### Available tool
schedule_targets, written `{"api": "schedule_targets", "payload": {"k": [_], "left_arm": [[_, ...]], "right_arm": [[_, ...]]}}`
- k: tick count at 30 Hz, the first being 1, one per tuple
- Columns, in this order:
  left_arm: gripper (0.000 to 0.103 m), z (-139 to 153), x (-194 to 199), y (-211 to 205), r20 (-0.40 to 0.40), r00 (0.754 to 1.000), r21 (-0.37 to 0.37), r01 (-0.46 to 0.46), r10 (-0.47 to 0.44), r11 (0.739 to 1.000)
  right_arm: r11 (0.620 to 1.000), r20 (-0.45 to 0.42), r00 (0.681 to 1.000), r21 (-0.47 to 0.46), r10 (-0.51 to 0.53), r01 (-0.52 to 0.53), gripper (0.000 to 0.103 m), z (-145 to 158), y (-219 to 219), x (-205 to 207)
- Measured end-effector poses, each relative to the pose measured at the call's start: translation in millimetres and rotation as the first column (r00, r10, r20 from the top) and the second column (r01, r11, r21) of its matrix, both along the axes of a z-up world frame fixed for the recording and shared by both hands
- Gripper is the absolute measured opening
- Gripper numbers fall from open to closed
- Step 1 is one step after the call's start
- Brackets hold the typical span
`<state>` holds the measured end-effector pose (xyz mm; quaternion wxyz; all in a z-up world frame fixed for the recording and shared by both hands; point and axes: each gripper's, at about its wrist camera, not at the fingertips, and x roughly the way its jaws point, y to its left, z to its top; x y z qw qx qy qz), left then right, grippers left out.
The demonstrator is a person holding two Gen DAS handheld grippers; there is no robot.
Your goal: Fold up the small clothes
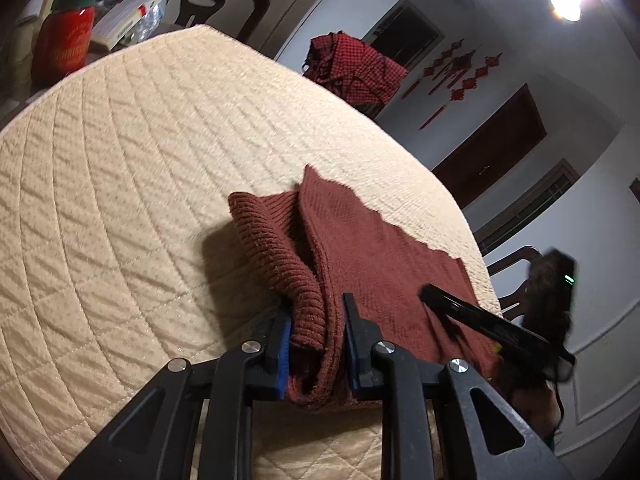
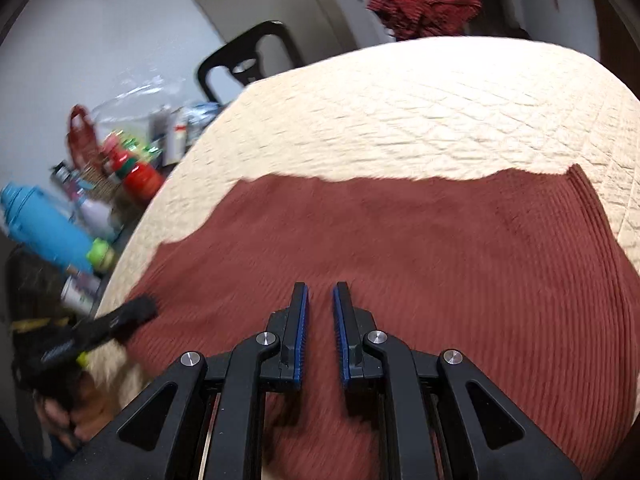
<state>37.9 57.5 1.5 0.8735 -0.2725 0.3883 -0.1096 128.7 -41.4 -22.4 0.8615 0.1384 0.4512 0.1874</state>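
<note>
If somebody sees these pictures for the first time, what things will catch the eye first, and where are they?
First comes the rust-red knit, spread over the near part of the cream quilt. The left gripper is shut on a bunched edge of it, while the right gripper hangs open just above the flat cloth. Beyond the quilt's far edge a red checked shirt hangs.
</note>
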Motion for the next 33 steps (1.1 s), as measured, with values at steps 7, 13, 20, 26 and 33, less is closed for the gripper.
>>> {"api": "schedule_targets", "payload": {"k": [7, 13, 20, 26, 33], "left_arm": [[0.023, 27, 4, -15, 0.068, 0.996, -0.013, 0.050, -0.049, 0.999], [0.022, 57, 18, -52, 0.131, 0.980, -0.005, 0.152, -0.150, 0.988], [0.021, 80, 42, -134, 0.174, 0.919, 0.019, 0.355, -0.352, 0.935], [0.021, 37, 64, -209, 0.035, 0.854, 0.033, 0.517, -0.518, 0.855], [0.029, 46, 54, -198, 0.058, 0.839, -0.010, 0.542, -0.541, 0.840]], "right_arm": [[0.996, 0.010, 0.997, 0.053, 0.076, -0.076, 0.013, 2, -8, -40], [0.991, 0.043, 0.997, 0.119, -0.060, 0.054, 0.013, 7, -66, -86], [0.966, 0.100, 0.966, 0.122, -0.239, 0.227, 0.013, 24, -128, -115], [0.950, 0.097, 0.951, 0.142, -0.293, 0.278, 0.013, 24, -146, -126], [0.932, 0.071, 0.954, 0.248, -0.290, 0.265, 0.034, 22, -160, -128]]}}
